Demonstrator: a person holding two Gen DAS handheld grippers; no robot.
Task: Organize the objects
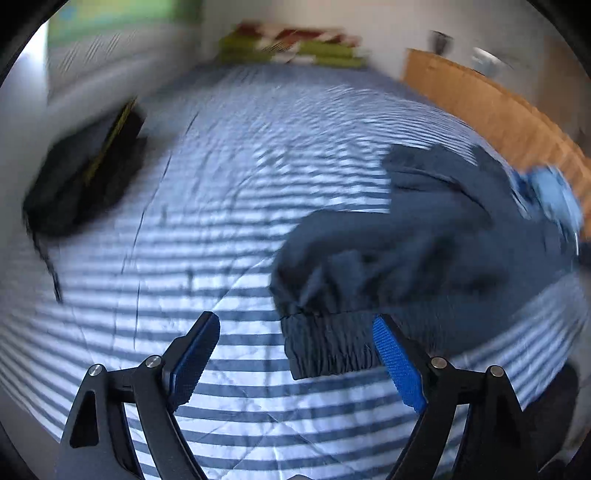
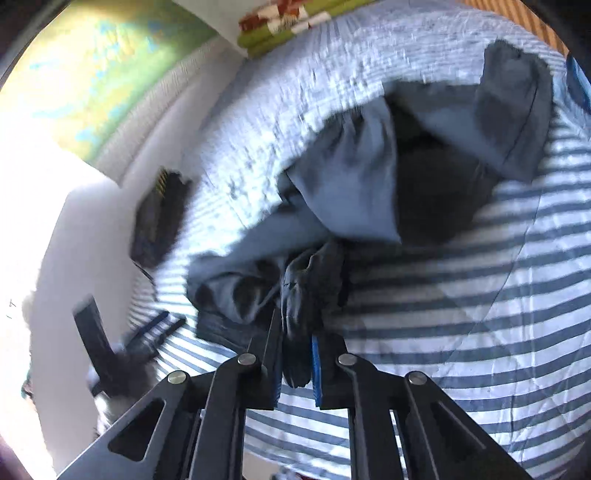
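Observation:
A dark blue-grey garment (image 1: 406, 240) lies crumpled on the striped bed sheet (image 1: 240, 177). Its ribbed cuff (image 1: 328, 343) reaches toward me and sits between the fingers of my left gripper (image 1: 295, 319), close against the right blue pad (image 1: 395, 362). The left pad stands well clear, so this gripper is open. In the right wrist view the same garment (image 2: 351, 177) spreads across the sheet (image 2: 480, 295). My right gripper (image 2: 297, 328) is shut on a bunched dark fold (image 2: 301, 288) of it, with the cloth squeezed between the pads.
A black bag-like item (image 1: 85, 173) (image 2: 159, 218) rests at the bed's left edge by the white wall. Green and red pillows (image 1: 288, 48) (image 2: 280, 26) lie at the far end. A wooden board (image 1: 498, 110) runs along the right side. Both views are motion-blurred.

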